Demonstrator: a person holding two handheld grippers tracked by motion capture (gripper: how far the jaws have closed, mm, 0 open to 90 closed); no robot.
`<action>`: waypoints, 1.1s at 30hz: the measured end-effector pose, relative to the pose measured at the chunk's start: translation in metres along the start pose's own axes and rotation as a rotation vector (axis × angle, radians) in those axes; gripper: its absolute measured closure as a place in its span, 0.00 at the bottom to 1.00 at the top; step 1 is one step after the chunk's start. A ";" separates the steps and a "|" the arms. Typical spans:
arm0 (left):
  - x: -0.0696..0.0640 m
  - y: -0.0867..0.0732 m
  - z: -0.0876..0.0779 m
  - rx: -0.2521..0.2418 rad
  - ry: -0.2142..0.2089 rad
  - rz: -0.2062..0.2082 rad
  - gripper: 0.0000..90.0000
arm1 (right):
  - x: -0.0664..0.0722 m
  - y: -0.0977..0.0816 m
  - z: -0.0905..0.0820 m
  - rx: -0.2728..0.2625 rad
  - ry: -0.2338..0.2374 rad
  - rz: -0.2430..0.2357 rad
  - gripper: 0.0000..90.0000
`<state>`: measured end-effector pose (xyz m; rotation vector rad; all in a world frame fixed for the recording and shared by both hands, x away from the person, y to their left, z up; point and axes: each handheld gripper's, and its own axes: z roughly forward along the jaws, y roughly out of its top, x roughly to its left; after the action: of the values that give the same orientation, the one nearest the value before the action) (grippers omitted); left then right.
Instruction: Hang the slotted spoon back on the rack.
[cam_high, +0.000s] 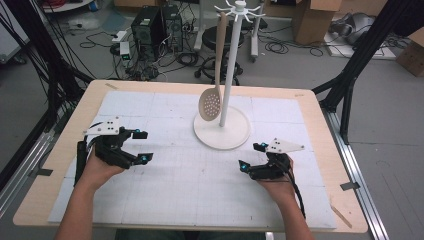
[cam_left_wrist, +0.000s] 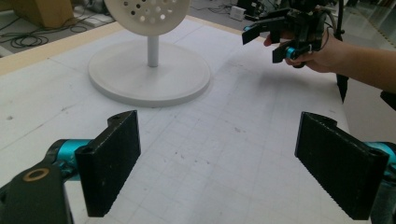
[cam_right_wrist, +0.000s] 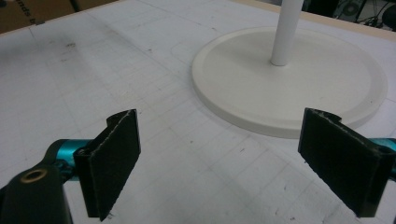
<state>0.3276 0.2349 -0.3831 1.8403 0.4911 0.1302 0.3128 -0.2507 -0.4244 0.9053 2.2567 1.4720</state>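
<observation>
Both grippers (cam_high: 141, 146) (cam_high: 251, 156) wide and empty on the mat (cam_high: 175, 190), spoon (cam_high: 211, 104) hung on the stand (cam_high: 222, 130); best kept clear of it.

Slotted spoon (cam_left_wrist: 147, 16) cropped at top edge

— What do your tongs look like?

— My left gripper (cam_high: 139, 146) and right gripper (cam_high: 252, 156) are black, with teal joints behind flat ribbed pads (cam_left_wrist: 114, 161). Each carries a grey three-cornered plate (cam_high: 104, 128) dotted with small holes.

— Cables?

— A black cable (cam_high: 299, 196) trails along my bare right forearm; a brass-ringed hole (cam_right_wrist: 35, 176) sits beside one teal joint.
</observation>
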 end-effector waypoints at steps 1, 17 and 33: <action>0.000 -0.003 -0.001 -0.002 0.010 -0.005 0.15 | 0.000 0.000 0.000 0.001 0.000 0.002 0.13; 0.006 -0.024 -0.005 0.011 0.077 -0.050 0.08 | -0.001 -0.003 -0.001 -0.007 0.008 0.008 0.13; 0.006 -0.027 -0.004 0.004 0.065 -0.055 0.08 | -0.002 -0.004 -0.002 -0.002 0.003 0.001 0.13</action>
<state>0.3249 0.2479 -0.4078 1.8289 0.5874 0.1522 0.3122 -0.2545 -0.4275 0.9040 2.2572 1.4769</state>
